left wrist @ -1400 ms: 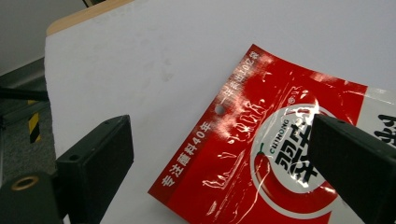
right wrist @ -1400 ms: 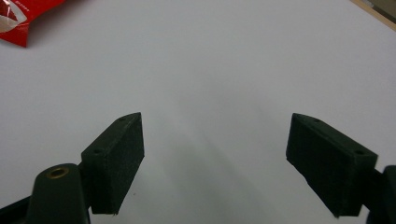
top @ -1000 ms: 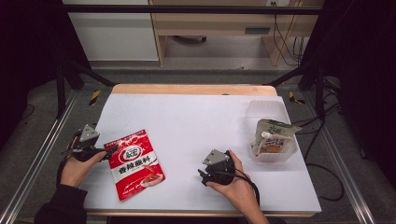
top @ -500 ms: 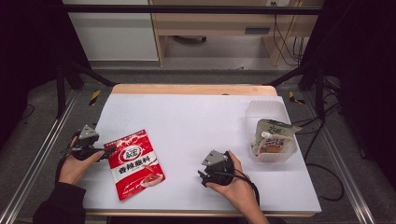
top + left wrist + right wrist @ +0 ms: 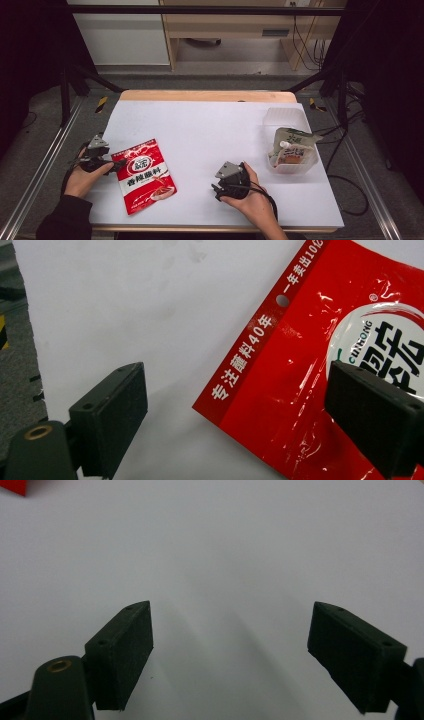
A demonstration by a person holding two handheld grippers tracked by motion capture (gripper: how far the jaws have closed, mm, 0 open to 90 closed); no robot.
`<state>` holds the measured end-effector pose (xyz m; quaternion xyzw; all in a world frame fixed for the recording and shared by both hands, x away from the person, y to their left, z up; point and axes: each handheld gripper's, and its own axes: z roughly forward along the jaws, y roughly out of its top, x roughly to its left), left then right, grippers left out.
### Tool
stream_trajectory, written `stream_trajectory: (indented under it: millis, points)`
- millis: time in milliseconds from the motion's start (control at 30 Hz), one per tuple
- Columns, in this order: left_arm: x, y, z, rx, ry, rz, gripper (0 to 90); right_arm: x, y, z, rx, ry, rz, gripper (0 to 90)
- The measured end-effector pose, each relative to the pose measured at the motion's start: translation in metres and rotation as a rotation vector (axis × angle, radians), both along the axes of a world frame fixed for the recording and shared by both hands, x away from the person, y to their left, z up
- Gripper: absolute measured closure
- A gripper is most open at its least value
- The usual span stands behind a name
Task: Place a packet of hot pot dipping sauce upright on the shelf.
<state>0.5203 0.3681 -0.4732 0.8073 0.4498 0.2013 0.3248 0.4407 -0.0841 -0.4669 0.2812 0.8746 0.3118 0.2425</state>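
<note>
Two grippers, both w/ jaws apart. Left gripper (image 5: 118,165) sits at the red sauce packet (image 5: 146,174), its corner btwn the jaws, flat on white table (image 5: 200,130). Right gripper (image 5: 216,190) rests mid-table, over bare surface. Clear tub (image 5: 295,165) w/ carton (image 5: 291,147) far right.

A red sauce packet (image 5: 146,175) lies flat on the white table (image 5: 200,130) at about eight o'clock, printed side up with a white round logo and a hang hole (image 5: 282,300) in its top band, long axis tilted toward eleven o'clock
</note>
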Motion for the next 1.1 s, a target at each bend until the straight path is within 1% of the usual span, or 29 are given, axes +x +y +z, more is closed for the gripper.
stream_trajectory:
  millis: [167, 333, 533, 567, 633, 800, 867, 1000, 1100]
  points:
    - [0.0007, -0.0002, -0.0008, 0.004, 0.01, -0.005, 10.0, 0.0, 0.0004, -0.0001, -0.004, 0.001, 0.002, 18.7]
    - [0.0016, -0.0001, -0.0022, -0.004, 0.02, -0.005, 10.0, 0.0001, 0.0012, -0.0008, 0.0, 0.005, 0.009, 18.6]
    - [0.002, -0.0002, -0.0031, -0.039, 0.045, -0.015, 11.8, 0.0002, 0.0009, -0.0007, -0.001, 0.006, 0.005, 18.5]
    - [0.0019, -0.0001, -0.0028, -0.036, 0.048, -0.016, 12.0, 0.0003, 0.0009, -0.0007, -0.001, 0.006, 0.006, 18.5]
    - [0.0016, -0.0002, -0.003, -0.045, 0.053, -0.021, 14.6, 0.0004, 0.0007, -0.0007, -0.003, 0.006, 0.008, 18.6]
    - [0.0003, -0.0015, -0.0019, -0.05, 0.055, -0.038, 18.6, -0.0001, 0.0013, -0.0008, -0.005, 0.008, 0.008, 18.7]
    - [-0.0003, -0.0018, -0.0011, -0.057, 0.057, -0.046, 21.9, 0.0001, 0.0012, -0.0009, -0.003, 0.009, 0.008, 18.7]
    - [-0.0021, -0.0036, -0.0001, -0.068, 0.067, -0.063, 25.3, 0.0002, 0.0007, -0.0009, -0.005, 0.009, 0.009, 18.7]
    - [-0.0035, -0.0039, 0.0022, -0.067, 0.062, -0.075, 29.8, 0.0003, 0.0006, -0.001, -0.006, 0.009, 0.011, 18.7]
